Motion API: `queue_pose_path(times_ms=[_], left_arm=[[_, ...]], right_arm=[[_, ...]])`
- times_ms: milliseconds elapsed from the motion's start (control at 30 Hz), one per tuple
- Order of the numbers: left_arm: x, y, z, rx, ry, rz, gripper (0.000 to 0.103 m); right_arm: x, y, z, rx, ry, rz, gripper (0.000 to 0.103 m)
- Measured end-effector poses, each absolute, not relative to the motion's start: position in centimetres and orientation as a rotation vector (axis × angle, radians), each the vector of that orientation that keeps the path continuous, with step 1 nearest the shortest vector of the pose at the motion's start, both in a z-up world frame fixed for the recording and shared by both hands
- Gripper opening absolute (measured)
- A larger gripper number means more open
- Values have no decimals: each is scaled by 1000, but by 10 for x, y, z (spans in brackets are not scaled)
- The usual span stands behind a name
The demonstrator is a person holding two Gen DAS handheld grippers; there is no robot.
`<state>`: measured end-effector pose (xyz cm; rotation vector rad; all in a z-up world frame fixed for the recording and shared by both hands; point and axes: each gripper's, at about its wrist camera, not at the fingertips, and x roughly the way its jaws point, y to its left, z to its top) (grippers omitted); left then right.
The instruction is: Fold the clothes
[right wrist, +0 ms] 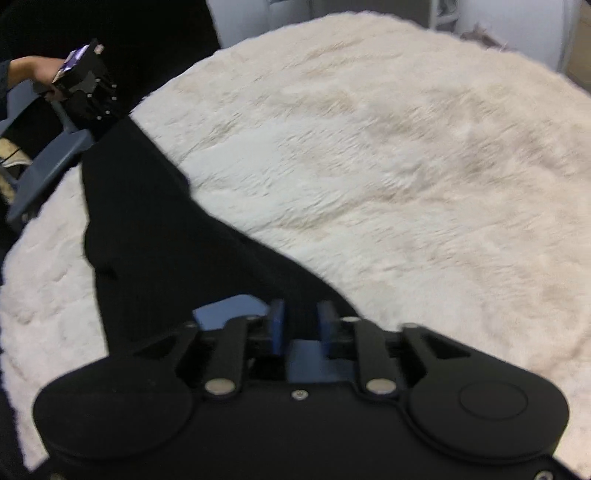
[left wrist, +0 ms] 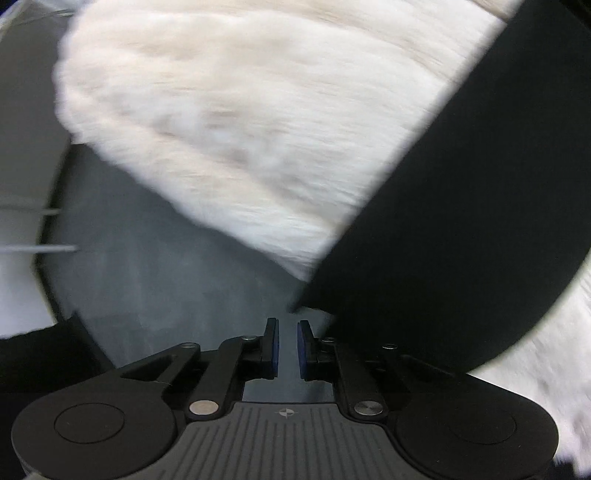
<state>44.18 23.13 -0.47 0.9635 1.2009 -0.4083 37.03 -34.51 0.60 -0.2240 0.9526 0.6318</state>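
Observation:
A long black garment (right wrist: 155, 236) lies flat across a white fluffy round rug (right wrist: 388, 166). In the left wrist view it is a black band (left wrist: 461, 221) running from the upper right down to a corner just past my fingertips. My left gripper (left wrist: 288, 334) hovers over the bare grey floor (left wrist: 166, 266) at the rug's edge, its blue pads a narrow gap apart with nothing between them. My right gripper (right wrist: 300, 319) stands open above the garment's near end, with only black cloth showing through the gap and no pad pressing on it.
In the right wrist view a hand (right wrist: 26, 70) holds the other gripper's housing (right wrist: 86, 86) at the garment's far end. A grey-blue frame (right wrist: 51, 166) stands beside it at the rug's left edge. Pale furniture (right wrist: 554, 33) stands behind the rug. Dark cloth (left wrist: 37, 354) shows low left.

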Motion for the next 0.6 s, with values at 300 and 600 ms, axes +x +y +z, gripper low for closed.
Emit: queue_pose_path(times_ms=[300,600], left_arm=[[379,259,37,402,996,-437,69],[368,320,-19,-284,1030,-359,69]], right_arm=[[284,-389,83,-181,627,321,39],[211,-411,71,1,581,196,41]])
